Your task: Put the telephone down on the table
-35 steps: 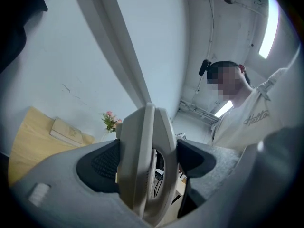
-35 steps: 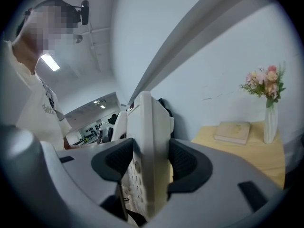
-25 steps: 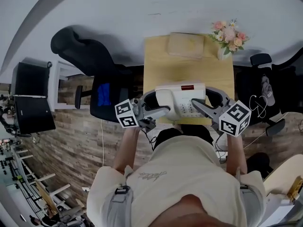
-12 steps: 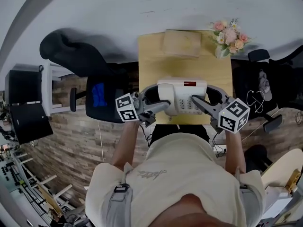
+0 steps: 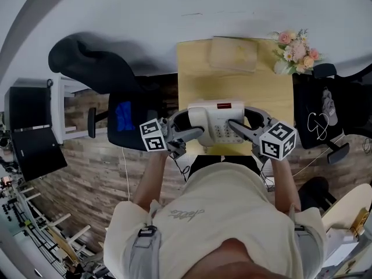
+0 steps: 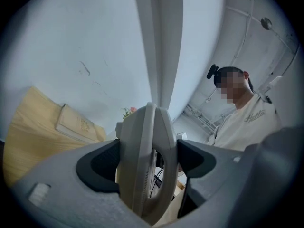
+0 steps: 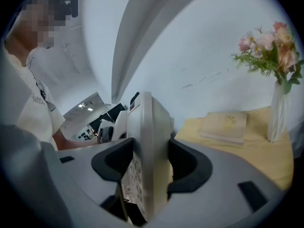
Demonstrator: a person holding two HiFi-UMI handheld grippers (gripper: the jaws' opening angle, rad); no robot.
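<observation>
The left gripper and right gripper clamp their fingers on the telephone at opposite edges: rigid, smooth plastic, probably light and slip-prone.

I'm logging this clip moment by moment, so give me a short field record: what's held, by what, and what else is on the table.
telephone: white, held at both ends over the table's near edge; contact with the table cannot be told
left gripper: shut on the telephone's left end
right gripper: shut on the telephone's right end
table: light wood
book: flat at the far edge
flowers: in a vase, far right corner
</observation>
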